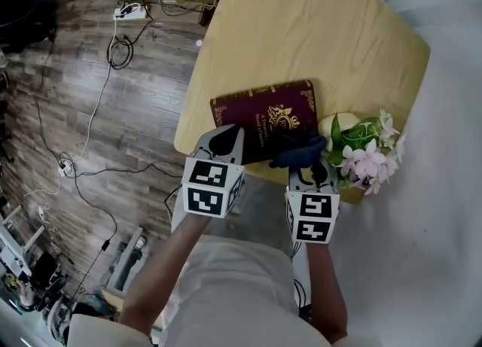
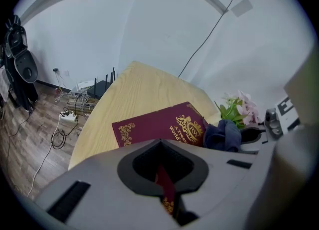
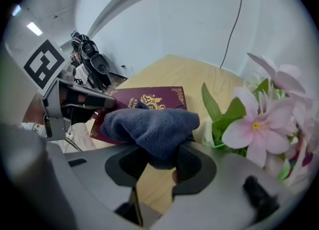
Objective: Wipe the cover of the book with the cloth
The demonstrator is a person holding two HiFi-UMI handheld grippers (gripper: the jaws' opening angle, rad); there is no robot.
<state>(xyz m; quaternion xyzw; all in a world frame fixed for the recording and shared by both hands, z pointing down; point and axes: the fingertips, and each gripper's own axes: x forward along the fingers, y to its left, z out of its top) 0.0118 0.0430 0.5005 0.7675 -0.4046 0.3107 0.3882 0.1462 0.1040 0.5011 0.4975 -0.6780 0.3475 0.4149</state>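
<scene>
book: one, flat at the tabletop's near edge
cloth: one, on the book's near right corner
left gripper: jaws clamp the book's near edge
right gripper: jaws clamp the cloth
flowers: one bunch, right corner

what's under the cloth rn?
The cloth, clamped in the right gripper, sits over the near right corner of the book, which lies on the table. That patch of the cover is hidden, so its state can't be seen.
</scene>
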